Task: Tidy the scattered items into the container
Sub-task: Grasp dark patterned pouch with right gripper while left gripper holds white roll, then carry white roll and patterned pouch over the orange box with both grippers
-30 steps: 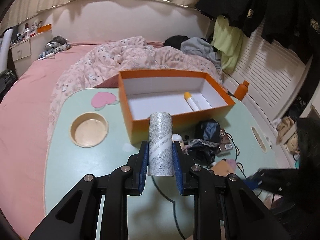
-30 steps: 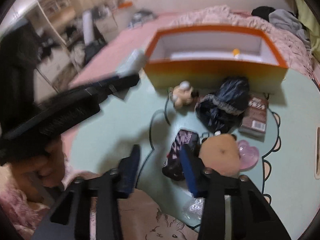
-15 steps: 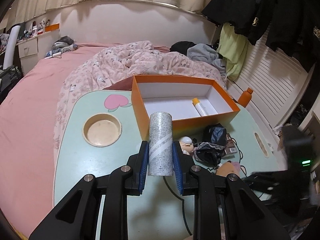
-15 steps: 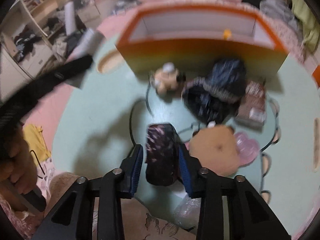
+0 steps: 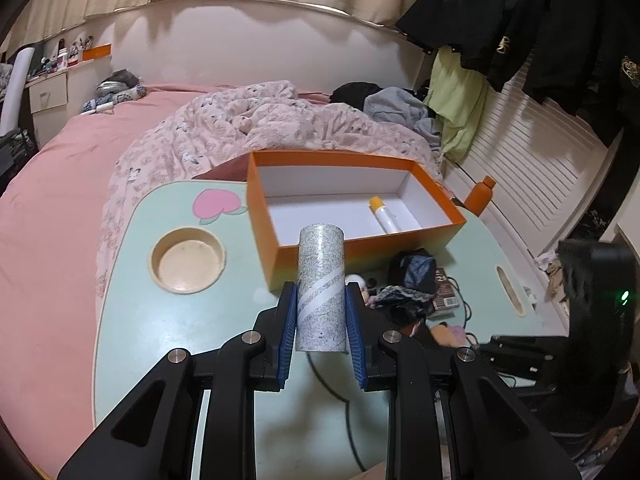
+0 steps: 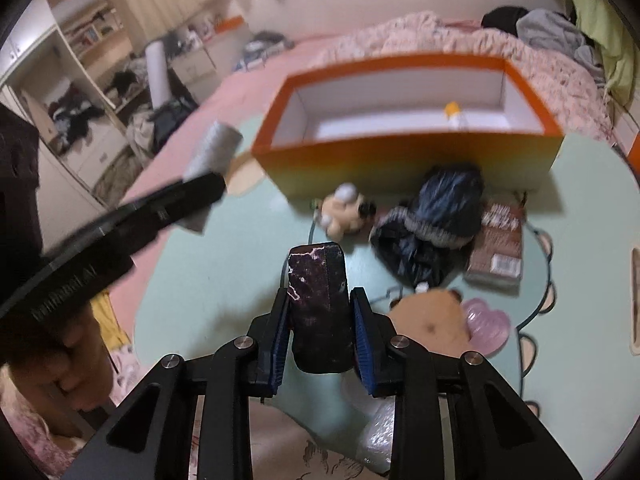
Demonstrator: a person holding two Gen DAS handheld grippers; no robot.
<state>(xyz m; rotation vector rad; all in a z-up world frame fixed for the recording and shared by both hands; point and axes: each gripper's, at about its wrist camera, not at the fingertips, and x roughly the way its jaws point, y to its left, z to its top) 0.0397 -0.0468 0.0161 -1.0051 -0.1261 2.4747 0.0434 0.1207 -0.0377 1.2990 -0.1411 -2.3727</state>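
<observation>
A grey speckled cardboard tube (image 5: 320, 290) was gripped upright in the left gripper (image 5: 320, 322). A dark marbled pouch (image 6: 319, 306), perhaps a case, was clasped by the closing right gripper (image 6: 320, 330), above the mint-green table (image 5: 132, 320). Beyond, the orange box (image 5: 360, 246) was seen holding a yellow-capped tube (image 5: 383, 216).

I see dim, warm indoor light with soft shadows on the table (image 5: 132, 320). My left wrist view is sharp; my right wrist view is smeared with blur, especially the orange box (image 6: 400, 164). Both bend and darken at the edges.
</observation>
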